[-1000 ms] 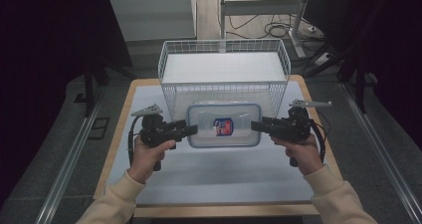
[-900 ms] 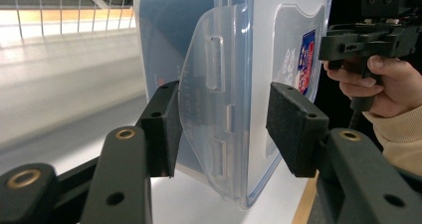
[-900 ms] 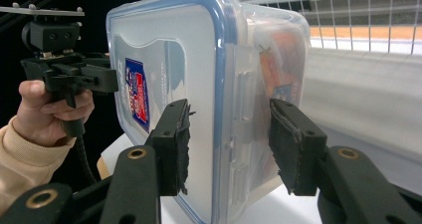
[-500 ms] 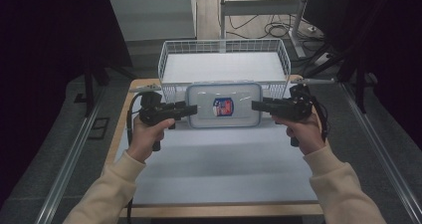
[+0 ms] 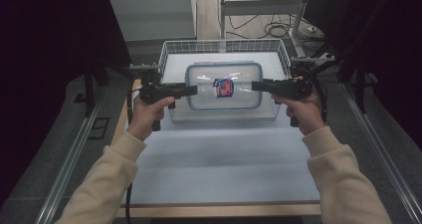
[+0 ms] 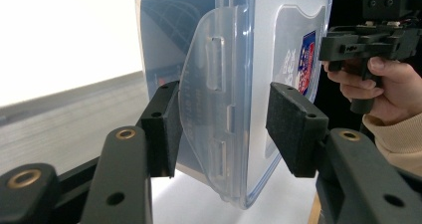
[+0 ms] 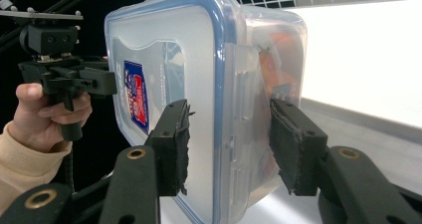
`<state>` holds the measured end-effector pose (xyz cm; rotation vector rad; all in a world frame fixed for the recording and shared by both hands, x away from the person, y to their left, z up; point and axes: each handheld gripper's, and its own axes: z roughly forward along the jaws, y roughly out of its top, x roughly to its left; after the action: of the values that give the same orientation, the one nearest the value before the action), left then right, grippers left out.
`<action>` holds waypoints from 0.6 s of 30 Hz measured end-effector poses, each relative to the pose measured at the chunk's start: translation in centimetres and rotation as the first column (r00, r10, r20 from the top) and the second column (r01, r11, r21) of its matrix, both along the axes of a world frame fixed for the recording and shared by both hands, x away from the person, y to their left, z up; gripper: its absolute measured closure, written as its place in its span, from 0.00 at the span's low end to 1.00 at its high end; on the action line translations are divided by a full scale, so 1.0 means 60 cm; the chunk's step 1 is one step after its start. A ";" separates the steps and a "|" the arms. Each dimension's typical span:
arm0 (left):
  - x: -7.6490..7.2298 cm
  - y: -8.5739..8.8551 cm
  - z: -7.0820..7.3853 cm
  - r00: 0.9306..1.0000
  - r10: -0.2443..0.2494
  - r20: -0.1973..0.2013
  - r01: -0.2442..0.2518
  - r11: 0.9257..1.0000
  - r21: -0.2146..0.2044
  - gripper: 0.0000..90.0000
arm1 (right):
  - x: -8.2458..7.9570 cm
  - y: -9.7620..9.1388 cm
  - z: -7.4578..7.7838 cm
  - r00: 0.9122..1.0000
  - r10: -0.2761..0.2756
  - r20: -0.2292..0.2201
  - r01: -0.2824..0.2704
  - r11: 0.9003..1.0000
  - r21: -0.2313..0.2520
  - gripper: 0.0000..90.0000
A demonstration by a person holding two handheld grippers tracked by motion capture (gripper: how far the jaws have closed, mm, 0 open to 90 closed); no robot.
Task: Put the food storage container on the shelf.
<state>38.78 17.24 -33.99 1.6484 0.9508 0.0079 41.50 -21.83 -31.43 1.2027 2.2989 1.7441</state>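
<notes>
A clear plastic container [image 5: 224, 87] with a blue-rimmed lid and a red and blue label hangs in the air over the white wire basket [image 5: 224, 46]. My left gripper [image 5: 193, 90] is shut on its left end and my right gripper [image 5: 255, 85] on its right end. In the left gripper view the jaws [image 6: 221, 119] clamp the container [image 6: 239, 84] around its latch flap. In the right gripper view the jaws [image 7: 229, 134] grip the opposite latch end of the container [image 7: 199, 84]. Something orange shows inside.
The basket stands at the far side of the white tabletop [image 5: 219, 159]. Metal rails [image 5: 69, 169] run along both table sides. Cables lie on the floor behind the basket.
Both grippers have carried the container up and away from me, from the tabletop in front of the basket to a spot over the basket.
</notes>
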 end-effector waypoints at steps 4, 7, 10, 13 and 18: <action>0.021 0.002 0.014 1.000 0.001 -0.009 -0.001 1.000 0.006 0.55 | 0.019 0.002 0.009 1.000 -0.006 -0.010 0.006 1.000 0.006 0.58; 0.038 0.004 0.026 1.000 0.001 -0.016 -0.001 1.000 0.010 0.55 | 0.034 0.004 0.016 1.000 -0.012 -0.018 0.012 1.000 0.011 0.58; 0.055 0.005 0.036 1.000 0.002 -0.017 -0.002 1.000 0.011 0.55 | 0.049 0.006 0.024 0.999 -0.015 -0.029 0.016 1.000 0.019 0.58; 0.073 0.008 0.043 1.000 0.001 -0.025 -0.001 1.000 0.014 0.55 | 0.064 0.008 0.030 0.999 -0.020 -0.033 0.020 1.000 0.021 0.58; 0.096 0.010 0.049 0.999 0.013 -0.043 -0.013 1.000 0.011 0.54 | 0.088 0.011 0.032 0.999 -0.029 -0.044 0.030 0.999 0.029 0.58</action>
<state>44.52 17.84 -31.07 1.6583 0.9961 -0.0137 46.78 -21.15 -29.51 1.2851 2.2738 1.7660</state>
